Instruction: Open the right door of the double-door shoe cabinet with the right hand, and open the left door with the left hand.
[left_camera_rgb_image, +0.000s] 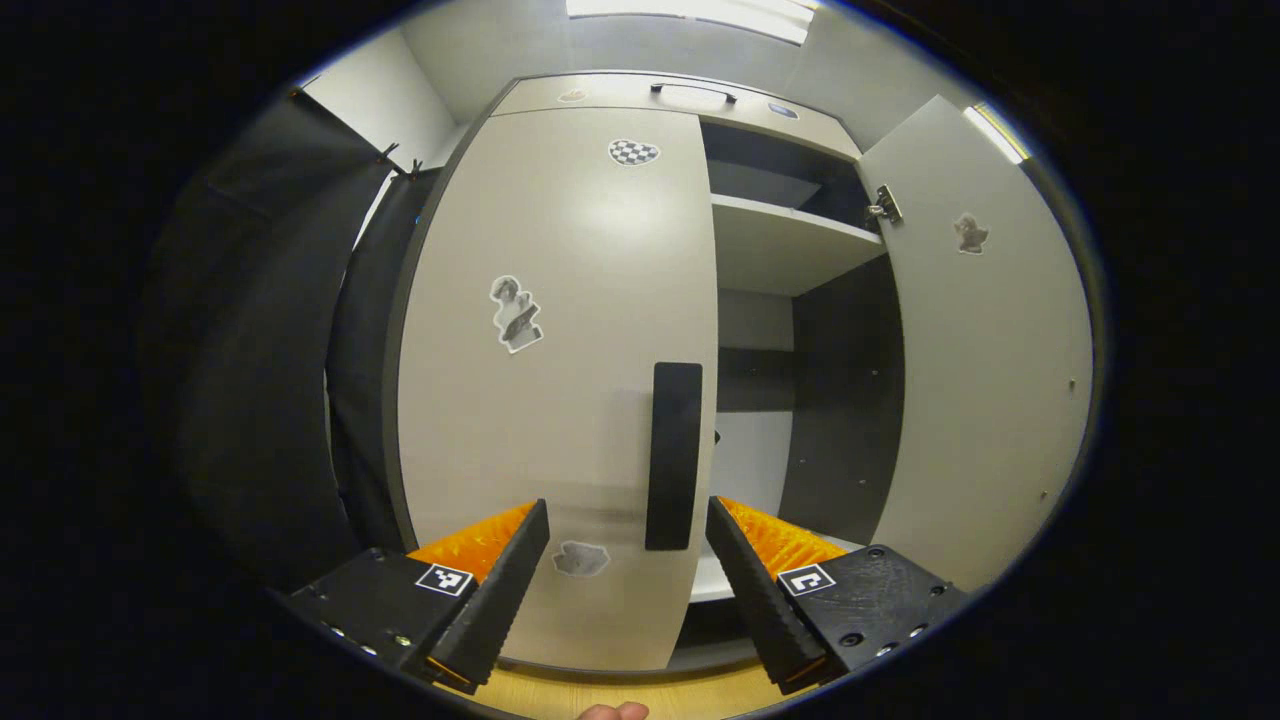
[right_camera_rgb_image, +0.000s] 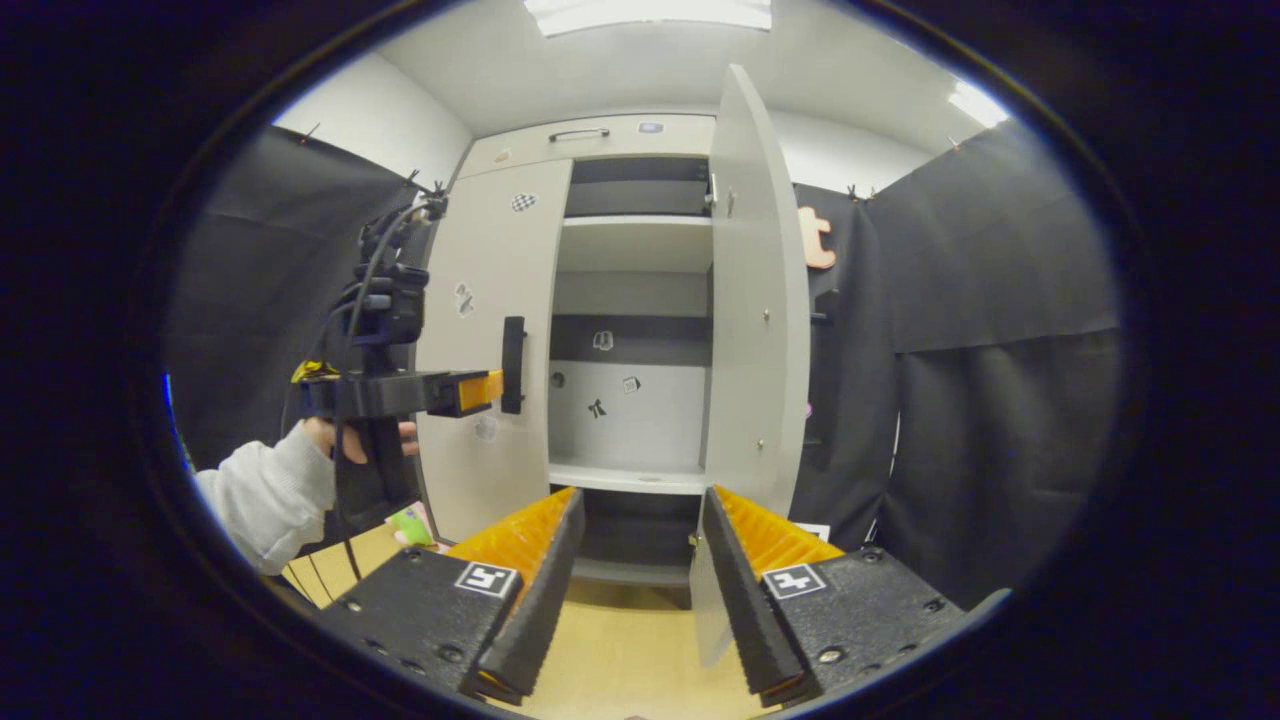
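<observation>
The shoe cabinet's left door (left_camera_rgb_image: 560, 350) is closed, and its black upright handle (left_camera_rgb_image: 675, 455) stands between the fingers of my open left gripper (left_camera_rgb_image: 628, 505), nearer the right finger. The right door (left_camera_rgb_image: 985, 350) is swung wide open. In the right gripper view that right door (right_camera_rgb_image: 755, 300) shows almost edge-on, just beyond my open right gripper (right_camera_rgb_image: 641, 495), which holds nothing. There the left gripper (right_camera_rgb_image: 480, 390), held by a hand in a grey sleeve (right_camera_rgb_image: 265, 495), has its tips right at the left door's handle (right_camera_rgb_image: 513, 365).
Inside the open half are pale shelves (right_camera_rgb_image: 630, 245) and a dark back panel with small stickers. A drawer front with a black handle (left_camera_rgb_image: 693, 90) tops the cabinet. Black cloth (right_camera_rgb_image: 1000, 350) hangs on both sides. The floor (right_camera_rgb_image: 620, 640) is light wood.
</observation>
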